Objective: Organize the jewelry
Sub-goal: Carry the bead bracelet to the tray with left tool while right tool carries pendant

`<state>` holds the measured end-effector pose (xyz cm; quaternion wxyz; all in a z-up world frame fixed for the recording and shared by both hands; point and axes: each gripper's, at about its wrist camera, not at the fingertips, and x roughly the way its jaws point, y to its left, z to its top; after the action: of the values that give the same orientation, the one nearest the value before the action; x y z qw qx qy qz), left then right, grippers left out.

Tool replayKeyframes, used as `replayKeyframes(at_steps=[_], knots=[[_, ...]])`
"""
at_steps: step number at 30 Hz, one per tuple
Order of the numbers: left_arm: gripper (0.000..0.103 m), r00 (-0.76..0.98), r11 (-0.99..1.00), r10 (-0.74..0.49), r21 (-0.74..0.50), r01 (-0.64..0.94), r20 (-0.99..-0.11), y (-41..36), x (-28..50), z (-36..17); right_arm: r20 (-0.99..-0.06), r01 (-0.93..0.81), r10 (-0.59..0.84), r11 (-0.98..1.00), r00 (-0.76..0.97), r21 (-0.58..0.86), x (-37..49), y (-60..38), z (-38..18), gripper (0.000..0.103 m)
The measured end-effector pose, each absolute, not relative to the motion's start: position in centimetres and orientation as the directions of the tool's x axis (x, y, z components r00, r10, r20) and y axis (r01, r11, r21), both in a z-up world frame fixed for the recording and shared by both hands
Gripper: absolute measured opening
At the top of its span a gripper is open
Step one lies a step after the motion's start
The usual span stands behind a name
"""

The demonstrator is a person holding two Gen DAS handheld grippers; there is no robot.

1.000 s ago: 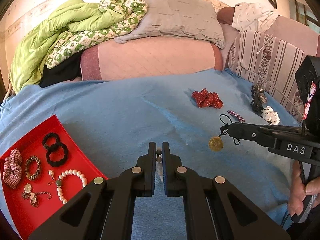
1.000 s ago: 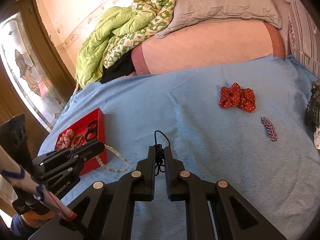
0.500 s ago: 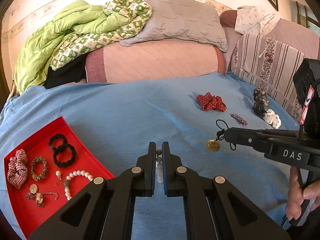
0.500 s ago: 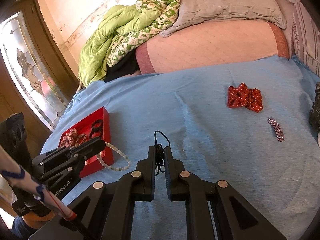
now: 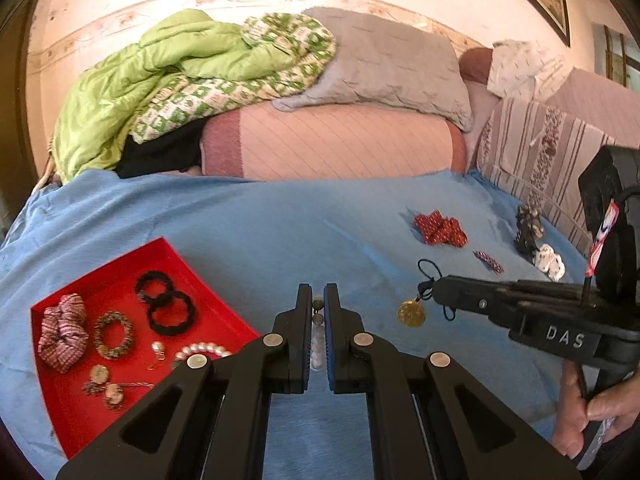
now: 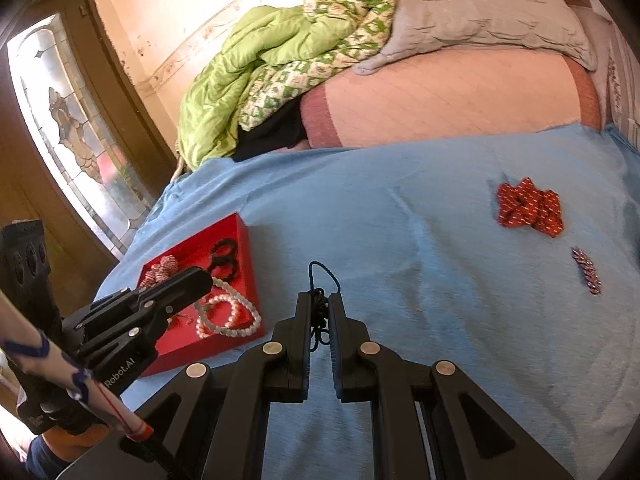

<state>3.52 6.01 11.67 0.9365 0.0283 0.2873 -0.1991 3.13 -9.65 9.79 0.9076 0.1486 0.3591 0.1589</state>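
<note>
left gripper: my jaws clamped on a pale bead necklace; a dark bead shows at the tips, translucent beads run down between the pads. In the right wrist view its loop hangs from my tips over the tray's near right corner.
right gripper: my jaws pinched on a dark cord, which loops up past the tips.
pendant: round gold disc hanging off that cord below my right tips, above the blue blanket.
red tray: near left on the blanket. Holds a plaid scrunchie, a brown beaded bracelet, two black hair ties, a pearl bracelet, small earrings; detail too small to tell.
still loose: red dotted scrunchie far right; a sparkly hair clip just nearer than it; a dark ornament and a white piece at the right edge of the blanket.
my right hand: wrapped on the handle, near right corner of the left view.
change vs a second ago: both grips unchanged. Both hands have shifted toward the tray; it sits more central in the left view, and in the right view the bead loop now hangs over the tray instead of over the blanket beside it. Loose items have not moved.
</note>
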Motion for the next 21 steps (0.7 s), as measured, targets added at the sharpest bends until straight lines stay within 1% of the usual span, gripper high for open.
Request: replayKeyframes(at_steps=[6,11,21], knots=[[0.005,0.780,0.937,-0.330,-0.085,0.339,-0.532,9.7,3.4,12.5,-0.593,-0.221,0.427,0.895,0.683,0.388,3.4,-6.6,10.0,0.009],[0.005,0.791,0.952,-0.298,-0.100,0.290,-0.535,13.5,3.2,12.5,-0.588,-0.272,0.459,0.883,0.665,0.382,3.8,-3.2,10.1,0.009],[0.005,0.777,0.976,-0.217,-0.123,0.180,-0.591,21.2,2.2,10.5,-0.563,-0.364,0.561,0.826,0.608,0.430,4.3,3.1,10.5,0.009]])
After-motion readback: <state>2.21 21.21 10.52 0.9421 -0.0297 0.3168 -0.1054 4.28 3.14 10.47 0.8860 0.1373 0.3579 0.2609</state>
